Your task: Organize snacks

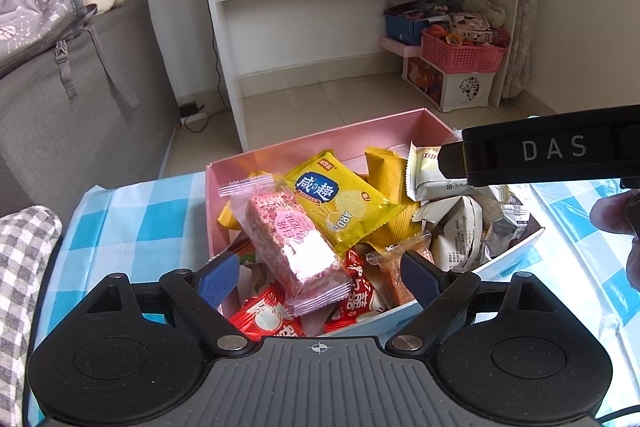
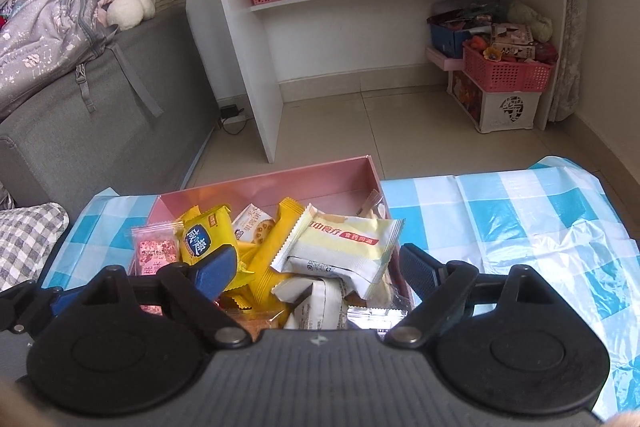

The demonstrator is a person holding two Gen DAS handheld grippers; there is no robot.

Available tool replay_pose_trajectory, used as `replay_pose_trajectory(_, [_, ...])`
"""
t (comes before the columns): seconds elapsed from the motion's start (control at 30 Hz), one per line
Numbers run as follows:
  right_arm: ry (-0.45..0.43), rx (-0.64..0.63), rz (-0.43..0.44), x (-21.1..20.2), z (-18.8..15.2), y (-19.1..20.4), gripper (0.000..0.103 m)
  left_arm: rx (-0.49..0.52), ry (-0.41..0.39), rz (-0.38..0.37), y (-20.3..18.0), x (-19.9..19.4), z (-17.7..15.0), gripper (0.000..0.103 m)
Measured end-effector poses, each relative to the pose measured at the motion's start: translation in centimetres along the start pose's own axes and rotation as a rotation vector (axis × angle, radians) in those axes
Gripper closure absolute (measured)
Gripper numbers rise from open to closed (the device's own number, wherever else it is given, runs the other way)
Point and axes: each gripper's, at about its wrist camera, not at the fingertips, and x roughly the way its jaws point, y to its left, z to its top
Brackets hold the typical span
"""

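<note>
Hovering over the pink box (image 1: 256,163), both grippers wide apart and holding nothing. Left gripper (image 1: 318,277) straddles the pink rice bar (image 1: 296,243), which lies on top of the heap, leaning on the yellow cracker pack (image 1: 340,203). Right gripper (image 2: 318,273) sits above the white-and-yellow wafer pack (image 2: 344,247) at the box's right side. Box rests on the blue checked cloth (image 2: 500,211); all snacks appear to be in it, loosely piled.

Judgement: packing looks done or nearly so; step in hand is tidying the pile. Next move likely calls for lowering one gripper squarely over a top packet, closing gently on the crinkly wrapper, without snagging neighbours.
</note>
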Motion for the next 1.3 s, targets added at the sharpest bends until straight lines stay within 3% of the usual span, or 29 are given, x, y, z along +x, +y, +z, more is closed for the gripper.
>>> replay_pose_trajectory(0.33, [0.012,0.007,-0.049,-3.8,-0.8,-1.1,0.010,-0.118,0.053,0.018,1.6,-4.5,-1.5,0.006])
replay_pose_trajectory(0.67, [0.094,-0.005,-0.071,-8.9,-4.0,-1.4,0.006,-0.257,0.144,0.065,2.1,-10.1,-6.2,0.004])
replay_pose_trajectory(1.03, [0.150,-0.107,-0.075,-11.6,-9.2,0.1,0.003,-0.264,0.191,0.112,1.7,-12.4,-10.7,0.003])
replay_pose_trajectory(1.3, [0.106,-0.147,-0.078,-12.2,-11.5,0.3,0.000,-0.206,0.178,0.130,0.2,-12.0,-11.4,0.002])
